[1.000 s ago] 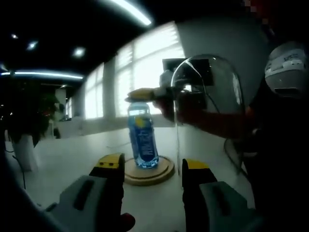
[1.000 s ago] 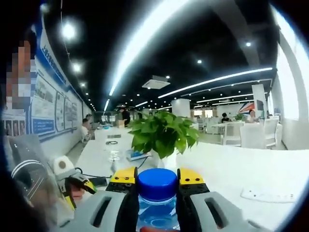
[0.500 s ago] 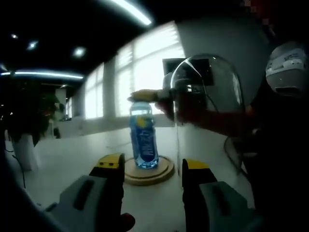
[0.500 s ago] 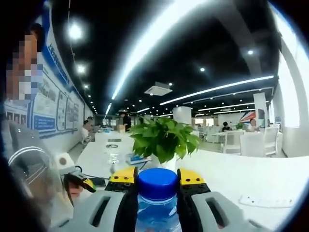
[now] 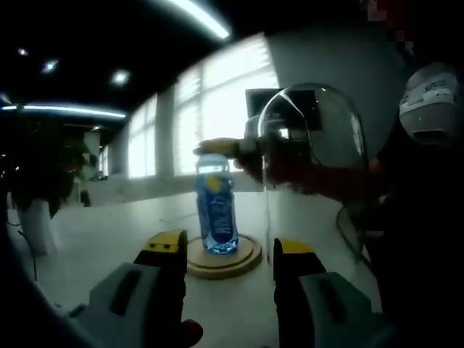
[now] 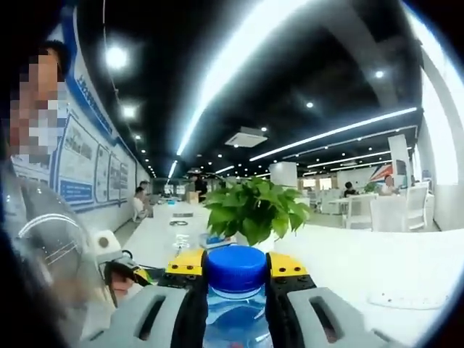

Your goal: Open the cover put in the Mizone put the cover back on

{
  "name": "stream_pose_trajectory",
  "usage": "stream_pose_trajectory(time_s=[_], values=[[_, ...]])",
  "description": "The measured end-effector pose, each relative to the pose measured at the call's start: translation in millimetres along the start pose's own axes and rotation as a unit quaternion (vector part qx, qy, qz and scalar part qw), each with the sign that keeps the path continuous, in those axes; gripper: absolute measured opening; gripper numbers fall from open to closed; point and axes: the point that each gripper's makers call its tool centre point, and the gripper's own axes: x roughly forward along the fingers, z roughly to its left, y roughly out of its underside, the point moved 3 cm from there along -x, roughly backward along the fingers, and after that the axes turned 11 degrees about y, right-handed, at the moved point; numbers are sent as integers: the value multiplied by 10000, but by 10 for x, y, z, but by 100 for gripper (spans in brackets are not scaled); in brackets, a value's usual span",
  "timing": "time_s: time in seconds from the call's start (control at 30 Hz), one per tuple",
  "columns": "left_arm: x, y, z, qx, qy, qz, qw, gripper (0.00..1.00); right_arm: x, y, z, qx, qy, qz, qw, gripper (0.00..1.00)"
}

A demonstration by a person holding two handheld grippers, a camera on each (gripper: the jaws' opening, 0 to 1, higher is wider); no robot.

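My left tool (image 5: 225, 254): jaws wide apart, holding nothing, low over the white counter (image 5: 109, 232).
My right tool (image 6: 235, 272): closed on the blue cap of the Mizone bottle (image 6: 235, 272), one jaw on each side.
Mizone bottle: in the left gripper view it (image 5: 216, 206) stands upright on the round wooden base (image 5: 243, 257), just past my left tool.
Clear dome cover (image 5: 312, 145): off the base, held up to the right of the bottle.
Green plant (image 6: 254, 210): farther back on the counter, behind the cap.
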Motion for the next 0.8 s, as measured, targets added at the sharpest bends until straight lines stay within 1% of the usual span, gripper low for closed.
stream_pose_trajectory(time_s=[0.17, 0.2, 0.23, 0.3, 0.37, 0.57, 0.63, 0.8], values=[[0, -5, -6, -13, 10, -21, 10000, 39, -26, -9, -13, 142, -9, -11, 9999, 23], [0, -7, -7, -21, 12, -29, 10000, 39, -31, -11, -5, 110, -14, -35, 9999, 23], [-3, -10, -6, -23, 8, -39, 10000, 39, -38, -12, -2, -13, 10, -55, 10000, 23], [-9, -33, -16, -51, 44, -122, 9999, 39, -50, -6, 16, -182, 20, -23, 9998, 23], [-3, -46, -40, -150, 129, -209, 9996, 39, -58, -13, 21, -202, 25, -21, 9998, 23], [1, -42, -40, -116, 114, -179, 9997, 39, -98, -52, -18, -203, 81, -64, 9997, 23], [0, -49, -40, -132, 121, -206, 9996, 39, -100, -50, -18, -204, 68, -76, 9997, 23], [3, -37, -35, -135, 108, -170, 9997, 39, -92, -15, -22, -163, 72, -36, 9998, 23]])
